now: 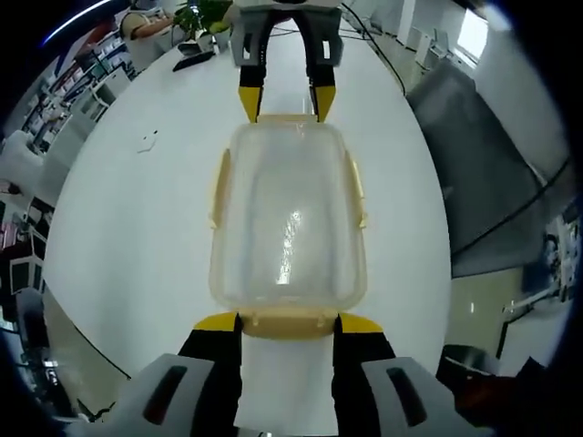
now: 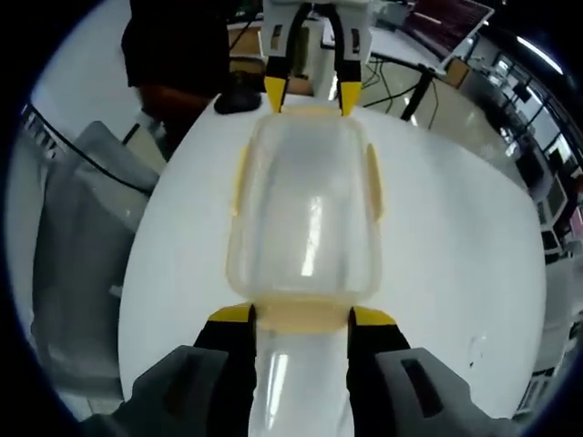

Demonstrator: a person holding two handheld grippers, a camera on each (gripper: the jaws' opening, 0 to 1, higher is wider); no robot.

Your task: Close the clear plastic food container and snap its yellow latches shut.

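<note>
A clear plastic container [image 1: 290, 228] lies on the white table [image 1: 127, 237] with its lid on and pale yellow latches along its sides and ends. My left gripper [image 1: 288, 321] is open, its yellow-tipped jaws on either side of the near end latch [image 1: 287, 320]. My right gripper [image 1: 285, 100] stands open at the far end, tips against that end's latch. In the right gripper view the same container [image 2: 305, 209] runs away from my right gripper [image 2: 301, 315], which straddles the end latch [image 2: 301, 316], and the left gripper [image 2: 311, 91] is at the opposite end.
A grey chair [image 1: 474, 164] stands beside the table. A potted plant [image 1: 205, 14], a black object [image 1: 193, 59] and a seated person [image 1: 146, 23] are at the far end. In the right gripper view, a grey chair [image 2: 82, 273], a dark-clothed person [image 2: 173, 45] and cables sit nearby.
</note>
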